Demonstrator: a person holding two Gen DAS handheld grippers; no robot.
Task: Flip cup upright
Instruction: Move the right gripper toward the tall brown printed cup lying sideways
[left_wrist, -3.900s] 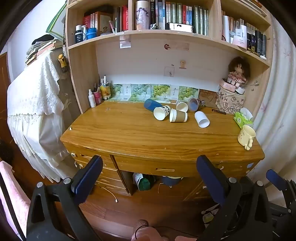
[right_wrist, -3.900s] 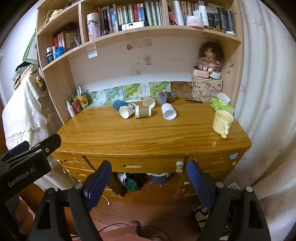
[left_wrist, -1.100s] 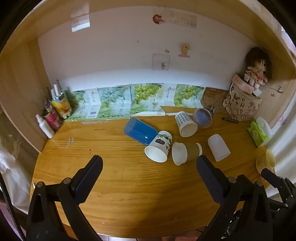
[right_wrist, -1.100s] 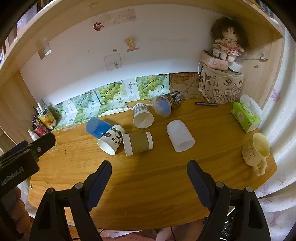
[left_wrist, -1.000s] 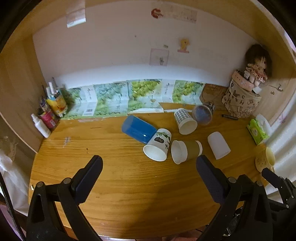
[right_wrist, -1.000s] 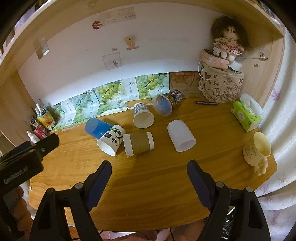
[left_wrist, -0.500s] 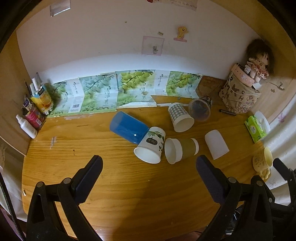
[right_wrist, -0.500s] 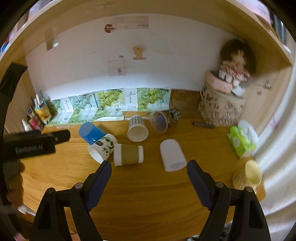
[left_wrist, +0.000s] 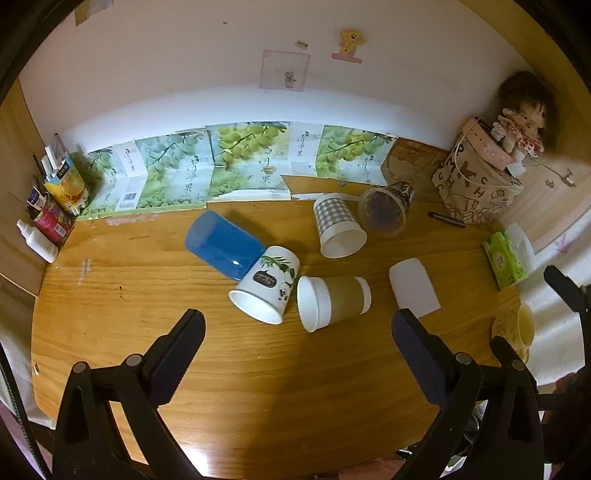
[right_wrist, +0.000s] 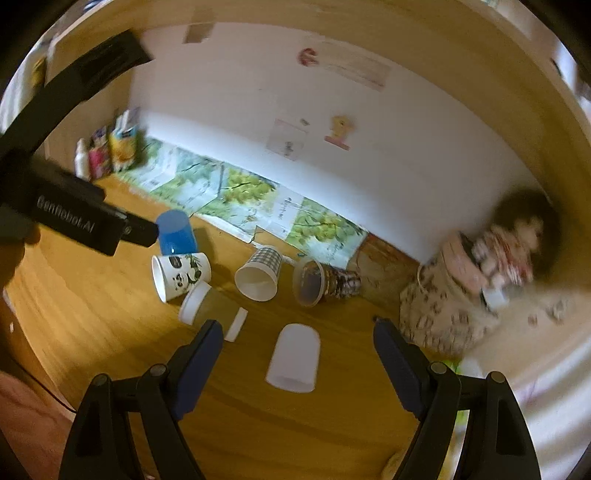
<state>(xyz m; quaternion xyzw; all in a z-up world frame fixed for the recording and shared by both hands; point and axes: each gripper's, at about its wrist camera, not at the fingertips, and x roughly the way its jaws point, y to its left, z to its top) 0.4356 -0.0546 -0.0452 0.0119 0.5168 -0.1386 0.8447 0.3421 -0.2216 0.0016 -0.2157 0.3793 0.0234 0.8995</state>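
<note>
Several cups lie on their sides on the wooden desk (left_wrist: 129, 332): a blue cup (left_wrist: 219, 243), a panda paper cup (left_wrist: 267, 284), a brown-sleeved paper cup (left_wrist: 334, 301), a checked cup (left_wrist: 338, 225), a clear plastic cup (left_wrist: 386, 208) and a plain white cup (left_wrist: 413, 288). My left gripper (left_wrist: 295, 332) is open and empty, above the desk in front of the panda and brown-sleeved cups. My right gripper (right_wrist: 297, 343) is open and empty, with the white cup (right_wrist: 295, 358) lying between its fingers' line of sight. The right wrist view is blurred.
Bottles and tubes (left_wrist: 48, 218) stand at the back left corner. A patterned basket with a doll (left_wrist: 484, 184) stands back right, a pen (left_wrist: 447, 218) in front of it. A green tissue pack (left_wrist: 506, 258) and a yellow mug (left_wrist: 517, 326) sit at the right edge.
Both grippers have moved forward and lower over the desk. The right one has swung toward the white cup and tilted. The cups have not moved.
</note>
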